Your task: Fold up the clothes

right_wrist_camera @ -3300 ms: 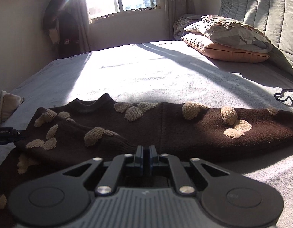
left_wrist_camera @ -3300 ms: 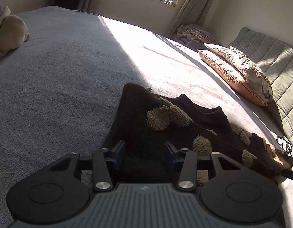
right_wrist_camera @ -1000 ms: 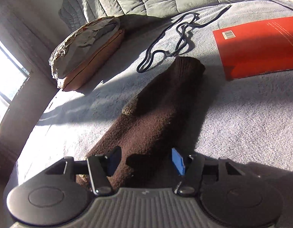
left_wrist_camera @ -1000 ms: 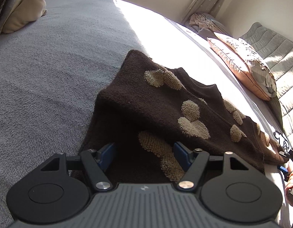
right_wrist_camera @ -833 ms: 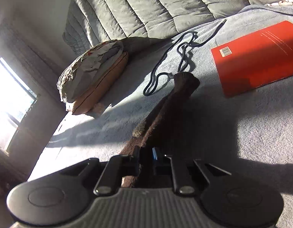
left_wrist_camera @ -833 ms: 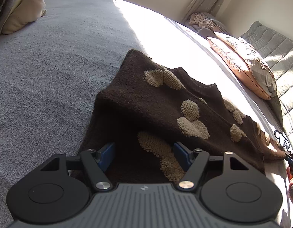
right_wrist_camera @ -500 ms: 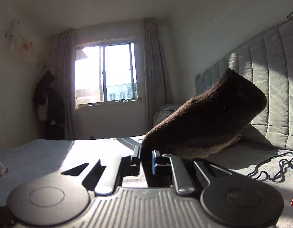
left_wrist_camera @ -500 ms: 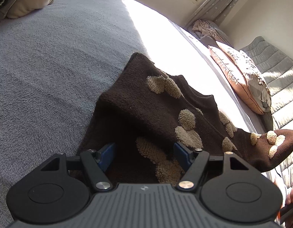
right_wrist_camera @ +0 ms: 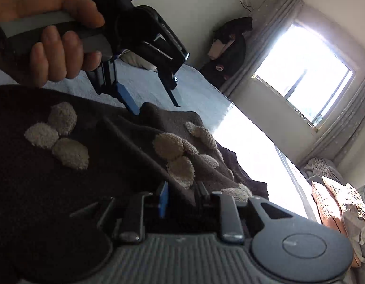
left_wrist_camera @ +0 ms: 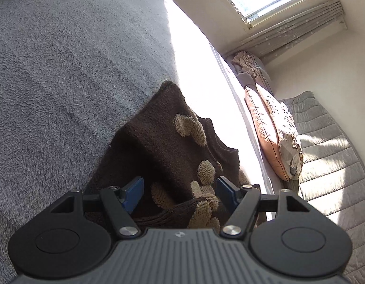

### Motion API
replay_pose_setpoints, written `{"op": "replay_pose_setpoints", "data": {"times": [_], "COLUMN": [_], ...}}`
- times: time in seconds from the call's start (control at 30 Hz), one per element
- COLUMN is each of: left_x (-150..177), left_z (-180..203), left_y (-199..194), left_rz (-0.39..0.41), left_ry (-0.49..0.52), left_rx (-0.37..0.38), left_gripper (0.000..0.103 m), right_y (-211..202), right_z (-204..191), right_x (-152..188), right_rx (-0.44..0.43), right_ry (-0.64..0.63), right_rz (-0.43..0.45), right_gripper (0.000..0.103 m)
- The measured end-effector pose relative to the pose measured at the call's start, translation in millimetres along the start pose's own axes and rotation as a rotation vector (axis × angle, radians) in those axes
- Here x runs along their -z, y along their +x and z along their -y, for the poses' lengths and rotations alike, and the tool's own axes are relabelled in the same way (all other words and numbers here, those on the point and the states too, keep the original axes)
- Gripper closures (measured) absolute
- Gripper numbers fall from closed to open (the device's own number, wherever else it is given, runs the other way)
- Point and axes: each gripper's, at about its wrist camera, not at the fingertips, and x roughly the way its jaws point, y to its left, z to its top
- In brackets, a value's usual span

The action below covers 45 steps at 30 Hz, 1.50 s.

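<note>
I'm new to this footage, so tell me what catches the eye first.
A dark brown sweater with fuzzy tan patches lies on the grey bed, partly folded. The right gripper has sweater fabric between its opening fingers, close to the hand holding the left gripper. Behind, a sunlit window glares.

Count of items in view:

- Sweater (left_wrist_camera: 163, 142): one, dark brown, with tan tufted patches.
- Grippers: two, the left gripper (left_wrist_camera: 180, 189) and the right gripper (right_wrist_camera: 181, 197).
- Hand (right_wrist_camera: 47, 35): one, on the left gripper's handle.
- Pillows (left_wrist_camera: 270, 132): two, stacked against the headboard (left_wrist_camera: 324, 146).
- Window (right_wrist_camera: 303, 75): one.
- Curtains (left_wrist_camera: 293, 23): one panel visible in the left wrist view.
- Bed cover (left_wrist_camera: 64, 59): one, grey.
</note>
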Motion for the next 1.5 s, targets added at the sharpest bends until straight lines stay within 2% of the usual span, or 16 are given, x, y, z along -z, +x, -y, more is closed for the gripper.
{"op": "replay_pose_setpoints", "data": {"times": [0.17,0.33,0.47,0.57,0.67,0.83,0.9,0.97,1.0,1.07,1.17,1.3,1.43,1.5], "left_x": [7.0,13.5,16.7,21.8,27.8,32.3,32.9,34.5,35.2,36.4,39.5,37.7,23.1,13.8], "left_z": [7.7,16.2,16.8,23.6,29.2,30.1,32.1,36.5,37.5,38.7,42.4,51.3,57.3,55.1], "left_y": [6.3,11.2,13.7,20.1,27.3,32.8,34.2,35.4,35.4,35.5,34.1,23.4,2.9,-5.5], "left_rz": [-0.057,-0.047,-0.062,-0.095,-0.125,-0.136,-0.139,-0.144,-0.144,-0.143,-0.132,-0.079,0.016,0.056], "left_ry": [0.033,0.117,0.138,0.212,0.297,0.361,0.395,0.457,0.467,0.472,0.484,0.498,0.485,0.471], "left_rx": [0.002,-0.084,-0.071,-0.083,-0.111,-0.127,-0.142,-0.174,-0.176,-0.170,-0.167,-0.149,-0.120,-0.122], "left_gripper": [0.032,0.032,0.032,0.032,0.032,0.034,0.041,0.054,0.058,0.075,0.087,0.090,0.090,0.090], "right_y": [4.3,1.5,-0.7,0.7,2.4,4.7,5.8,5.1,4.8,4.8,5.2,5.3,4.4,3.3], "right_z": [14.9,16.5,16.5,17.4,20.1,27.4,28.3,27.6,27.2,25.5,24.0,26.2,28.1,30.1], "right_x": [4.8,4.4,9.5,10.8,12.5,17.6,19.0,19.4,19.5,19.7,20.4,21.3,21.1,20.5], "right_rx": [0.012,0.014,0.020,0.017,0.019,0.035,0.039,0.039,0.039,0.037,0.035,0.032,0.022,0.026], "right_ry": [0.045,0.059,0.084,0.079,0.082,0.105,0.104,0.103,0.102,0.097,0.089,0.098,0.117,0.134], "right_rz": [-0.025,-0.023,-0.029,-0.037,-0.046,-0.064,-0.072,-0.076,-0.078,-0.079,-0.079,-0.079,-0.084,-0.086], "right_gripper": [0.072,0.066,0.063,0.063,0.057,0.054,0.054,0.053,0.053,0.053,0.052,0.052,0.052,0.047]}}
